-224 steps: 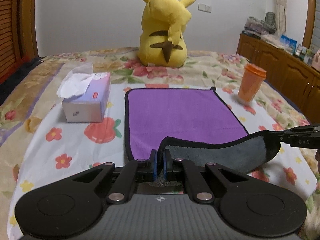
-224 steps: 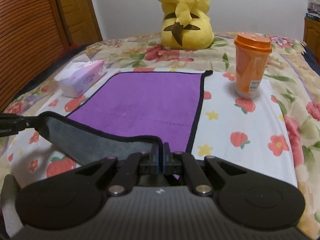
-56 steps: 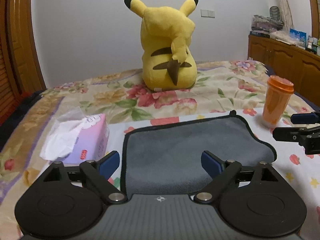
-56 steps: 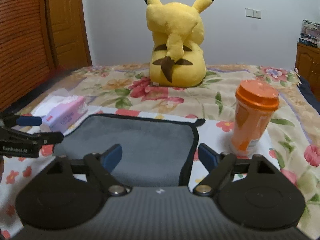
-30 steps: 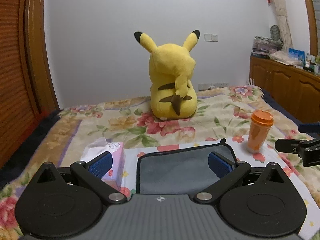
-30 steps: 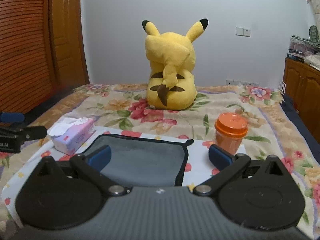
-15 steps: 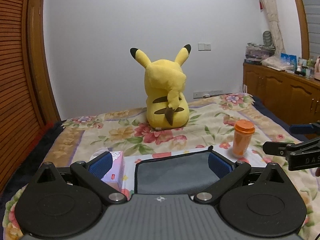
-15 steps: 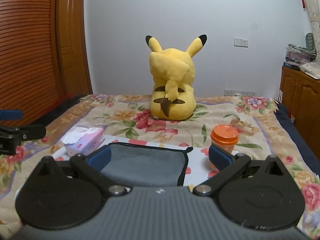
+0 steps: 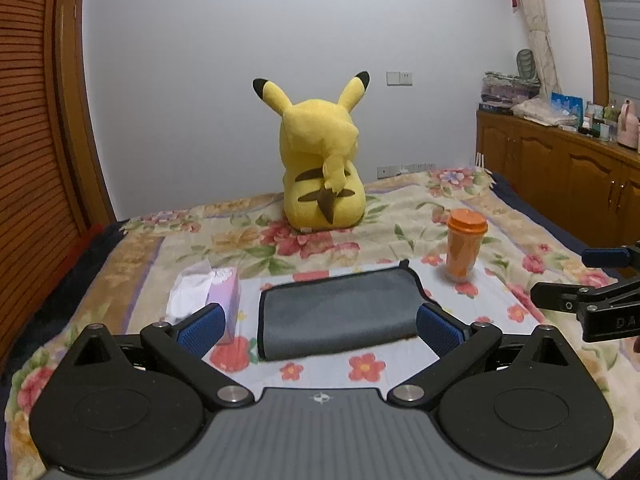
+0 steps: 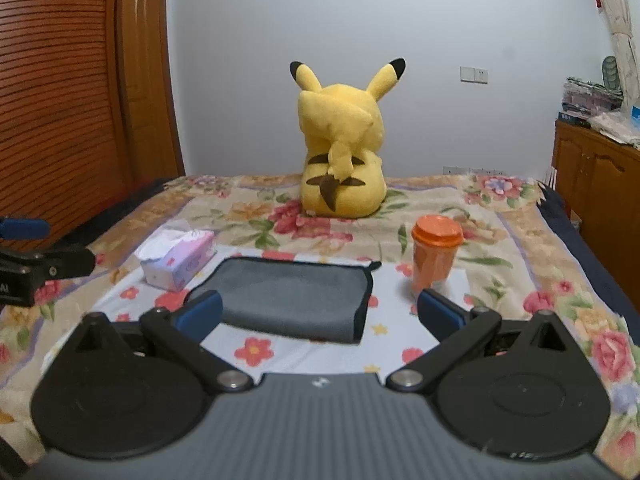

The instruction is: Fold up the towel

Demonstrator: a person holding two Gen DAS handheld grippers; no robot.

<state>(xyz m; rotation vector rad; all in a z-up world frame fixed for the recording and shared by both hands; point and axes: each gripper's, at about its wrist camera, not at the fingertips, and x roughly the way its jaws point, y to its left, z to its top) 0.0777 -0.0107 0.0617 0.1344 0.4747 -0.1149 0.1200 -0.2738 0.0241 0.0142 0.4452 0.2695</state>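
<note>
L gripper (image 9: pixel 320 330) is wide apart, blue pads (image 9: pixel 200 328) spread to either side, nothing between them; it hangs above the near edge of the bed (image 9: pixel 132 248), well back from the towel (image 9: pixel 340 312). R gripper (image 10: pixel 320 316) is likewise spread wide w/ nothing held, also raised and clear of the cloth. Each gripper shows at the edge of the other's view: R one at far right of the left wrist view, L one at far left of the right wrist view.

Towel lies flat on the floral bedspread, folded over w/ grey side up and black trim round the edge; fold line runs along the near side. No purple face visible. It sits roughly centre of the light strawberry-print sheet (image 10: pixel 256 350).

Tissue box (image 9: pixel 224 292) stands just beside the towel's left edge, white tissue sticking out the top. Orange cup (image 9: pixel 464 246) w/ lid stands upright near the towel's far right corner, apart from it. Yellow Pikachu plush (image 9: pixel 324 176) sits farther back, facing the wall, back to the cameras.

Wooden cabinet (image 9: pixel 560 168) along the right wall carries assorted clutter, too small to tell. Slatted wood door (image 10: pixel 56 92) on the left.
</note>
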